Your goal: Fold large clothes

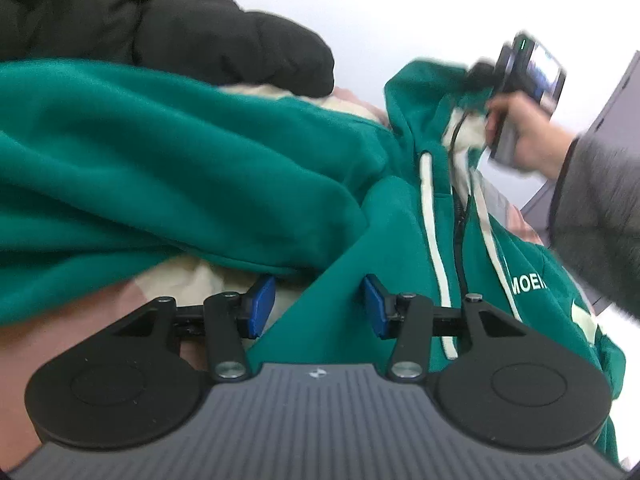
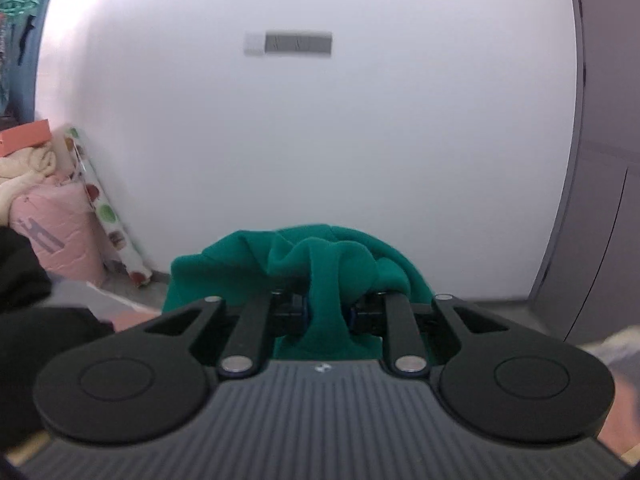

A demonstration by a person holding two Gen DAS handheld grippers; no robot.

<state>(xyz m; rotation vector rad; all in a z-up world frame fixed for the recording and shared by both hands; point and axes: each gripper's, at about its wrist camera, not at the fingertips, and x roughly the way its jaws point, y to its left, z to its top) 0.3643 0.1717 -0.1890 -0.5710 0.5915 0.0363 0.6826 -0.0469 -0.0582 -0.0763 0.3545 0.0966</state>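
I have the right gripper point(image 2: 326, 314) pinched tight on a bunched fold of the green hoodie point(image 1: 200, 168), up at the hood end, and it holds that cloth lifted against the white wall point(image 2: 312, 140). The left gripper point(image 1: 319, 306) hovers low over the chest of the hoodie, its blue pads point(image 1: 262, 306) about half apart and gripping nothing, though the fabric lies right between and under them. The hoodie sprawls across a pinkish surface I cannot make out clearly, with a black puffy jacket point(image 1: 168, 20) heaped behind it. To do this step well, I judge I should close the left gripper on a matching edge near the zipper point(image 1: 460, 240), then pull both ends taut and level before laying a fold, since a one-sided lift will twist it. The fleece is thick, soft and heavy, with a cream fuzzy lining, flat pale drawstrings point(image 1: 434, 240) and white lettering on the chest; it will slump and bulge, not crease sharply.
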